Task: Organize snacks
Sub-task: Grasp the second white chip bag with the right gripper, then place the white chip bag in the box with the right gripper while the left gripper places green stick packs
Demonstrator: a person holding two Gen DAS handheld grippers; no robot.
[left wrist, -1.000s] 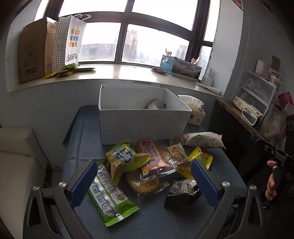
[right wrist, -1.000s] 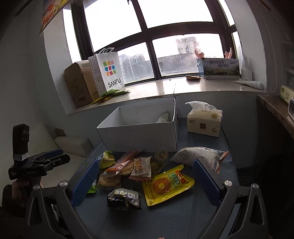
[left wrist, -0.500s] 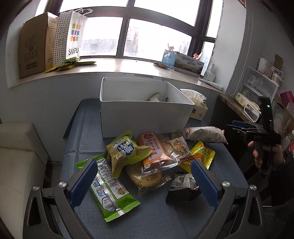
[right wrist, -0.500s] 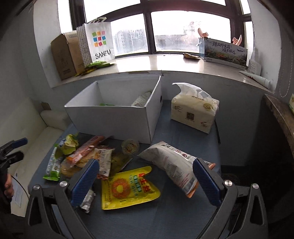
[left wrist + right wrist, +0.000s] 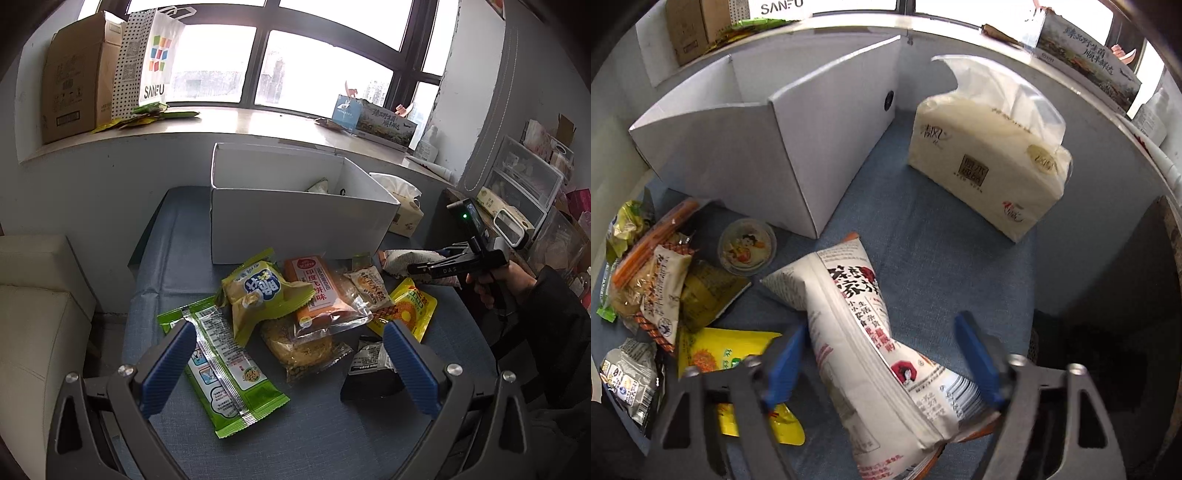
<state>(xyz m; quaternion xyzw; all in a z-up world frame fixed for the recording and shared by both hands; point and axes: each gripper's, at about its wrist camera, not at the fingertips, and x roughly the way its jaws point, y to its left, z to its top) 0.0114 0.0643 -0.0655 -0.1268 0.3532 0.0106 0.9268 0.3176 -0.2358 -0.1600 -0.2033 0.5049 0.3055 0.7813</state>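
A white printed snack bag (image 5: 857, 332) lies on the blue cloth, between the fingers of my right gripper (image 5: 882, 347). Its jaws are closing, and a gap still shows at the right pad. In the left wrist view this gripper (image 5: 417, 269) sits over the same bag (image 5: 399, 256), right of the white box (image 5: 295, 225). My left gripper (image 5: 288, 332) hangs open and empty above the pile: a green flat packet (image 5: 221, 369), a yellow-green bag (image 5: 262, 295), an orange packet (image 5: 314, 288), a yellow pouch (image 5: 410, 306) and a dark packet (image 5: 369, 369).
A tissue pack (image 5: 990, 162) stands right of the box (image 5: 738, 155). A small jelly cup (image 5: 746, 245) sits at the box's corner. A cream cushion (image 5: 33, 314) lies left of the table. Cartons and a paper bag (image 5: 151, 55) line the windowsill.
My right gripper came down and forward over the white printed bag, and its jaws have narrowed around it. The left gripper has stayed in place, open.
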